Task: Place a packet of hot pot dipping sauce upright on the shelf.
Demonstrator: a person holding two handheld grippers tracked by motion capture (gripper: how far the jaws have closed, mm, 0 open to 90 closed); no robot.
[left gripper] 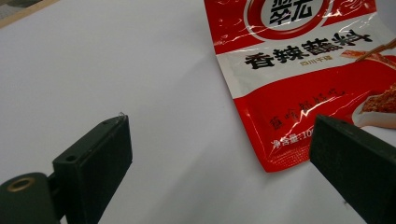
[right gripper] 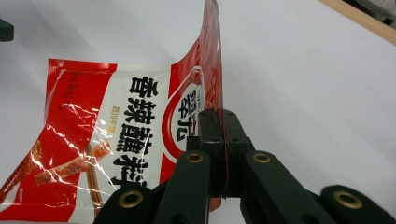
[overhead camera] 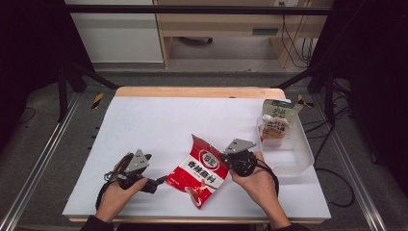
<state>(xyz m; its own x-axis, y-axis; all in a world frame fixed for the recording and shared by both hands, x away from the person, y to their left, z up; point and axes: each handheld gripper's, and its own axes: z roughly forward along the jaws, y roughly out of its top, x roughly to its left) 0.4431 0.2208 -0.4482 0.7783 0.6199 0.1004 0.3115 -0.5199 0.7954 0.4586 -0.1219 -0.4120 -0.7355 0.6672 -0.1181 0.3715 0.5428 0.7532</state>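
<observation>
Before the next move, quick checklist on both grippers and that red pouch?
1. Right gripper shut on the red pouch edge: ok.
2. Grip depth: just the edge strip is pinched; security cannot tell.
3. Left gripper open, apart from the pouch corner: ok.
4. Clear bin at the table's right, free floor space: ok.
5. Green-topped pouch leaning at the bin's far end, stable: cannot tell.

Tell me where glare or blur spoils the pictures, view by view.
High view: even light on the white table, dark surroundings, print on the red packet small and soft. Left gripper view: bright streaks of glare on the packet's film. Right gripper view: glare on the crinkled film; near jaws slightly soft.
</observation>
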